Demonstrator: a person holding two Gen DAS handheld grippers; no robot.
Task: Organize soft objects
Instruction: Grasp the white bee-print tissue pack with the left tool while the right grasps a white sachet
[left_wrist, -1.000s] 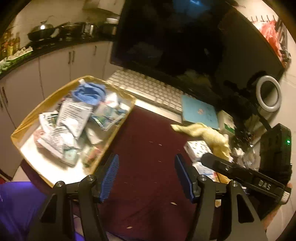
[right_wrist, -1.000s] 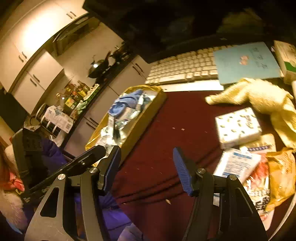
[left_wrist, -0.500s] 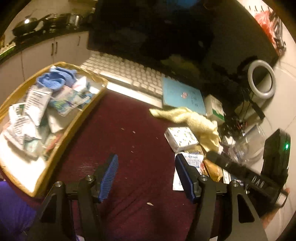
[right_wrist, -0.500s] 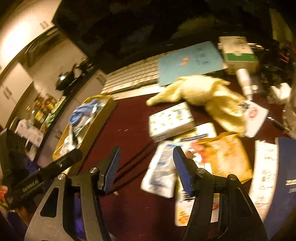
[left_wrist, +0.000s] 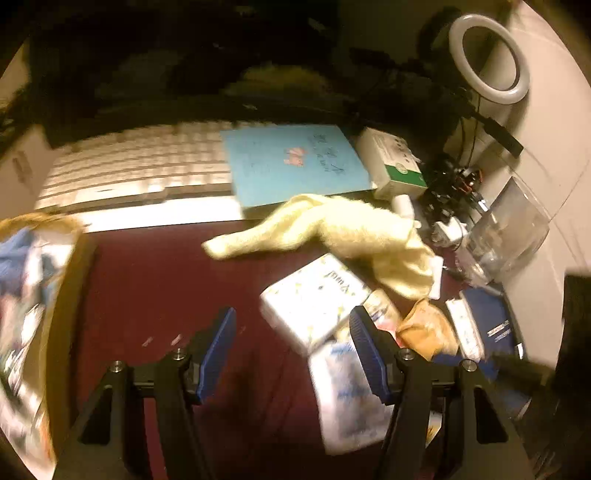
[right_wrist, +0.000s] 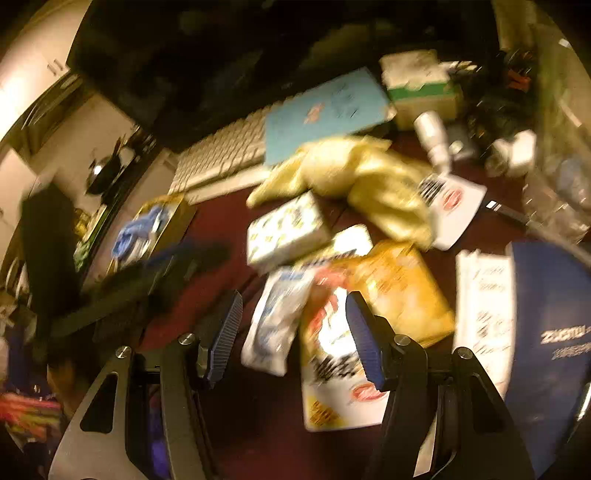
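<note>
I see the limp pale-yellow fleece cloth (left_wrist: 347, 232) lying crumpled on the dark red tablecloth (left_wrist: 155, 280), its far edge touching the light-blue notebook (left_wrist: 295, 162). Just near of it sits a white patterned tissue pack (left_wrist: 314, 299), and near of that a white-and-blue soft pouch (left_wrist: 347, 391) and an orange snack bag (right_wrist: 402, 288), overlapping one another. My left gripper (left_wrist: 291, 347) hovers spread wide with nothing between its blue pads, the tissue pack showing between them. My right gripper (right_wrist: 293, 328) is likewise agape and empty above the pouches. At far left, a yellow-rimmed tray (left_wrist: 62, 280) holds blurred packets. A white keyboard (left_wrist: 136, 170) lies beyond.
</note>
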